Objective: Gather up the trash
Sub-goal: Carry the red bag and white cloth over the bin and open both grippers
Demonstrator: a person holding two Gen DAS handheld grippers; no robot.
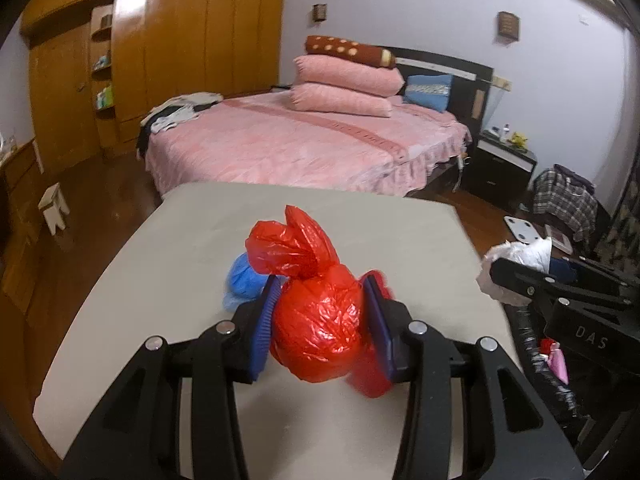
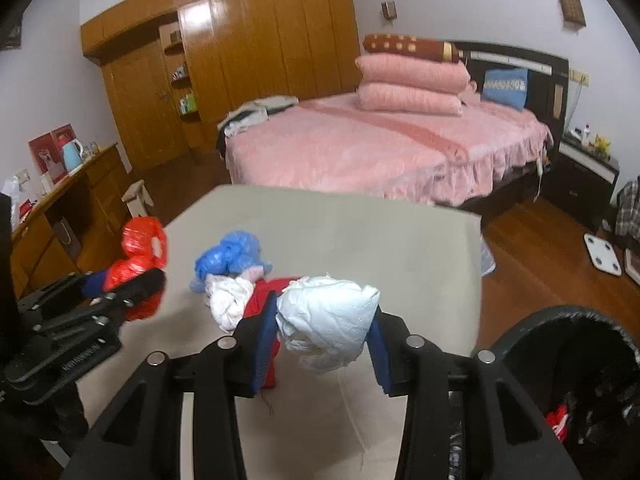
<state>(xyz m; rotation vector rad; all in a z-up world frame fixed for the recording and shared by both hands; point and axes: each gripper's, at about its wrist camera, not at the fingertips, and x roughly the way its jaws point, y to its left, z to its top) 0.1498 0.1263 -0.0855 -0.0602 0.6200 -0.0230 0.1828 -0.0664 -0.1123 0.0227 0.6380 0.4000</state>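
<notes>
While both grippers grip bags, table (image 2: 420, 240) far edge bare.

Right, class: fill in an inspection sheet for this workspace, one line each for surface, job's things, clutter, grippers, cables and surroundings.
Surface: beige table, mostly bare at the far end.
Job's things: red bag in the left gripper; white bag in the right gripper; blue bag, a white wad and a red item lie on the table; black-lined bin at the right, some red trash inside.
Clutter: nothing seen beyond the trash.
Grippers: left gripper shut on the red bag; right gripper shut on the white bag.
Cables: nothing seen.
Surroundings: pink bed with stacked pillows, wooden wardrobe, small stool, nightstand.
</notes>
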